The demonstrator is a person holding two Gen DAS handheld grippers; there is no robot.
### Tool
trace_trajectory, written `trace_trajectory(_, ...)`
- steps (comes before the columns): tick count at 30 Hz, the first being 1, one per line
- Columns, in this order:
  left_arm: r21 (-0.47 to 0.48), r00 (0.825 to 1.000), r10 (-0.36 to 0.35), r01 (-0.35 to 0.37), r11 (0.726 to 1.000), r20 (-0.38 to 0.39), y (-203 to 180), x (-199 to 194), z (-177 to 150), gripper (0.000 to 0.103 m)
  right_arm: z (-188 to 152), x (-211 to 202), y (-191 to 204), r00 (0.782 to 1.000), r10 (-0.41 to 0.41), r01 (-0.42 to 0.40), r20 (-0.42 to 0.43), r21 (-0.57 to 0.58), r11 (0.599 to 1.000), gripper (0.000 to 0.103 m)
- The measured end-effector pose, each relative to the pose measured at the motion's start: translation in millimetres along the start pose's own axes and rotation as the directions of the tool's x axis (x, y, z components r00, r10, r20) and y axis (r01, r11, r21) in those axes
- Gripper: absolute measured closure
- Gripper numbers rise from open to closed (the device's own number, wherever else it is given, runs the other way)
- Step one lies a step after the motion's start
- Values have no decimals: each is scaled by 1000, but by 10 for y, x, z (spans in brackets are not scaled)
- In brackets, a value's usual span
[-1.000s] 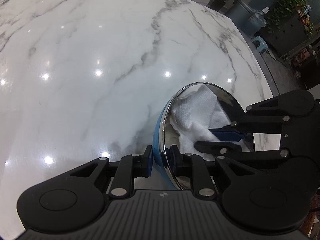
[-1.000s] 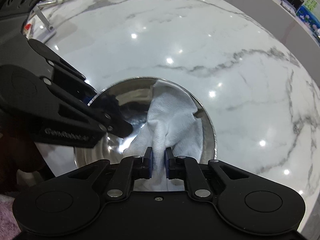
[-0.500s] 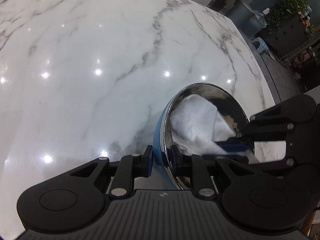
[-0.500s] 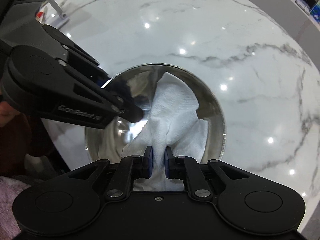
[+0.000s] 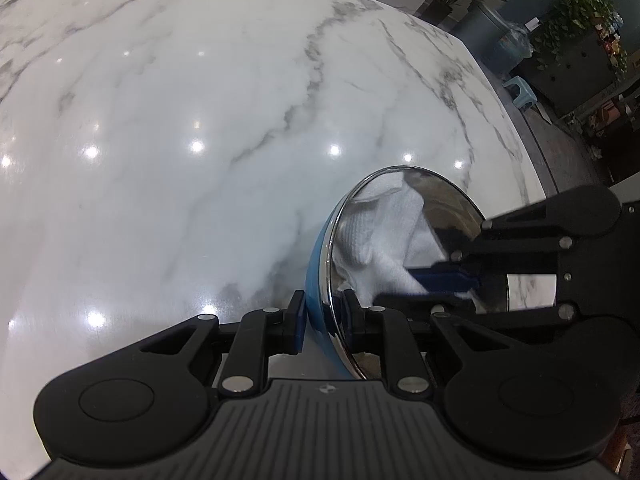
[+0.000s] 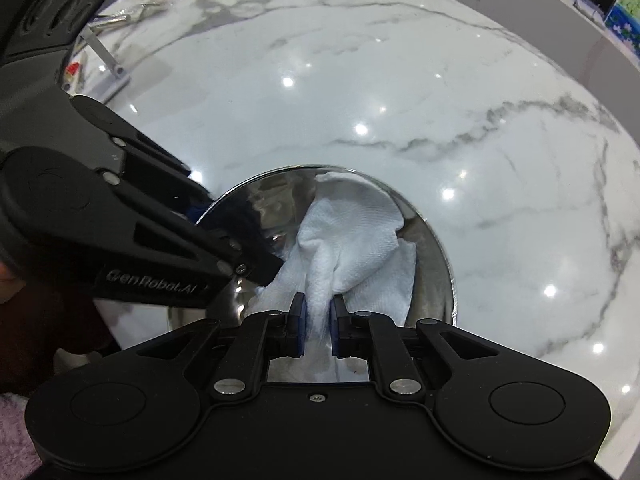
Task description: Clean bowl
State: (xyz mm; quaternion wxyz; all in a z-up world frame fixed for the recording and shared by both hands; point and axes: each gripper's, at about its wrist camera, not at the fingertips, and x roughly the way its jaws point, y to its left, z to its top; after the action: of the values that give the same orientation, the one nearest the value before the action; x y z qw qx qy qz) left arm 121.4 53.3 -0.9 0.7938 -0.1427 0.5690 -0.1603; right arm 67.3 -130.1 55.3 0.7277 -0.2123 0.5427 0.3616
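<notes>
The left tongs (image 5: 323,316) are pinching the rim of the bowl (image 5: 320,248), one pad against its blue outer wall and the other against the shiny steel inside, holding it tipped on edge above the white marble table (image 5: 200,140) at the near right of the left wrist view. The right tongs (image 6: 317,330) are pressed together on a bunched white paper towel (image 6: 352,236), which spreads across the far and right part of the bowl's mirrored interior (image 6: 432,264). In the right wrist view the left tongs come in from the left and grip the bowl's left rim. Far left on the table lie a few small items, too blurred to identify.
</notes>
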Motion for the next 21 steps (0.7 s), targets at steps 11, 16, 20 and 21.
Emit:
trace_trajectory(11,-9,1000,9,-9,1000,22,3,-23,-38,86,444,349,-368,998,-70,70,7,-1,998,94)
trace_trajectory(16,-37,1000,12,-12,999,24,18,-23,-31,86,409,229,-409,996,-68,67,57,31,997,94)
trace_trajectory(20,-50,999,33,-32,998,25,-11,-19,-22,85,410,110,-413,992,-63,58,109,51,997,94)
trace_trajectory(21,-52,999,41,-39,998,25,-21,-19,-22,85,406,76,-414,991,-62,55,122,56,997,94)
